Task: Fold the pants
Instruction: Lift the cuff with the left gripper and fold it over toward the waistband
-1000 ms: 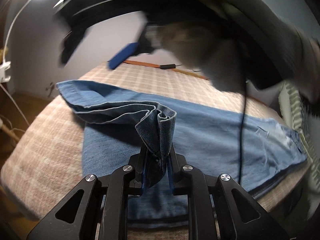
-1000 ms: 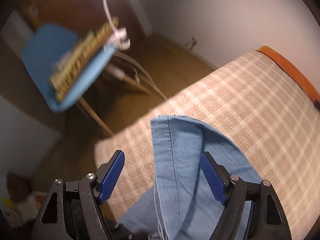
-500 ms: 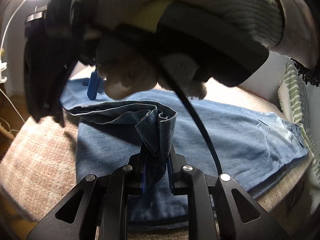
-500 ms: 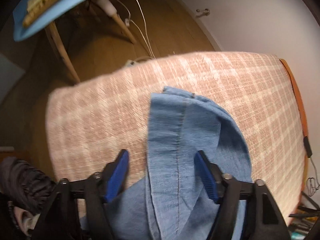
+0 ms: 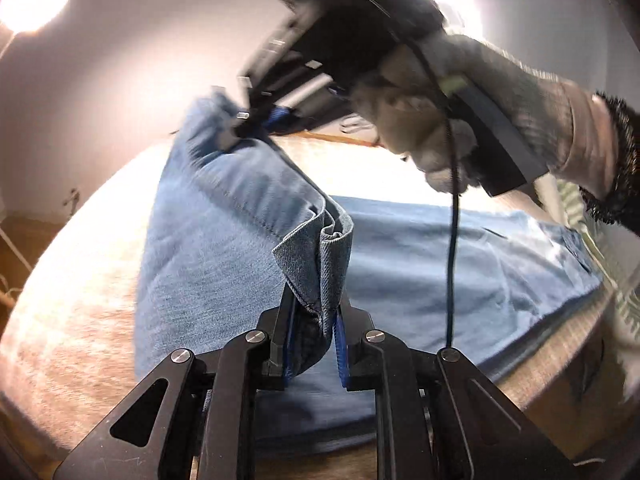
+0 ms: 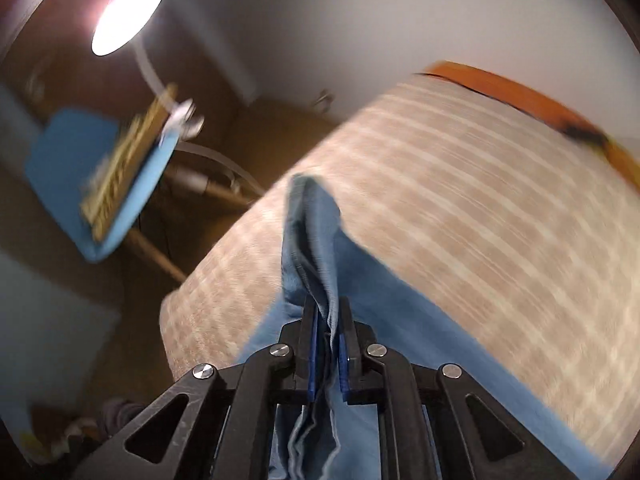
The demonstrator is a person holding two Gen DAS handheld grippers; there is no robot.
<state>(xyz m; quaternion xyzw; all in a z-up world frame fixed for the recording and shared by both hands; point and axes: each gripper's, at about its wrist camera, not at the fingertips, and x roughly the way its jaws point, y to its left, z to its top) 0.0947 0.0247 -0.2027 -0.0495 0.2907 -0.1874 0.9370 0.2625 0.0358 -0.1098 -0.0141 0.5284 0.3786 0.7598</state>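
Note:
Blue denim pants (image 5: 440, 264) lie across a checked beige bed (image 5: 80, 280). My left gripper (image 5: 314, 312) is shut on a bunched hem corner that stands up between its blue pads. In the left wrist view my right gripper (image 5: 256, 124), held by a gloved hand (image 5: 440, 120), lifts the far hem corner above the bed. Its jaws are closing, and in the right wrist view the right gripper (image 6: 328, 320) pinches a fold of the pants (image 6: 308, 232) between its pads. The raised leg end hangs stretched between both grippers.
Beyond the bed (image 6: 480, 200) stands a blue chair (image 6: 72, 168) on a wooden floor, under a bright lamp (image 6: 124, 16). An orange strip (image 6: 520, 88) runs along the bed's far edge by the wall. A black cable (image 5: 452, 240) hangs from the right hand's tool.
The right gripper's jaws have closed from wide apart onto the hem and raised it off the bed. The left gripper keeps its grip with little movement.

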